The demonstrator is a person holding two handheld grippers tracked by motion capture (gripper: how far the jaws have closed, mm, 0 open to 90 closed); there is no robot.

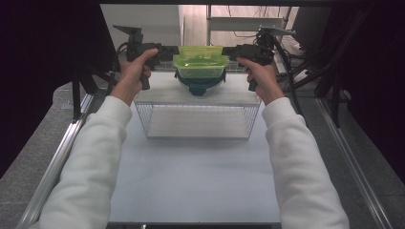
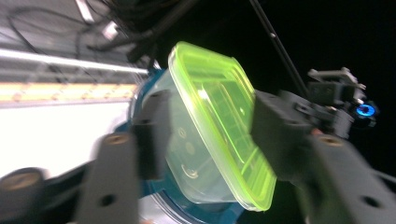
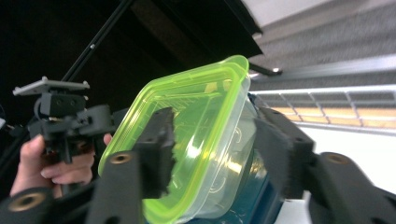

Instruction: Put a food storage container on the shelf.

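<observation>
The lid [image 1: 200,56] is a bright lime-yellow green, translucent, and it glows where the light catches its rim. The tub [image 2: 196,154] under that lid is clear, faintly milky plastic with small round marks pressed into its base. Below it sits a container [image 1: 199,86] in deep teal — almost petrol blue in the gripper views. The left gripper [image 1: 168,49] and the right gripper [image 1: 232,51] are matte black, with brass-coloured screw heads on their jaws and a small blue light on the far one. The wire basket [image 1: 198,120] is pale silver mesh. The table [image 1: 191,176] is flat white-grey — the sleeves [image 1: 90,162] plain white.
</observation>
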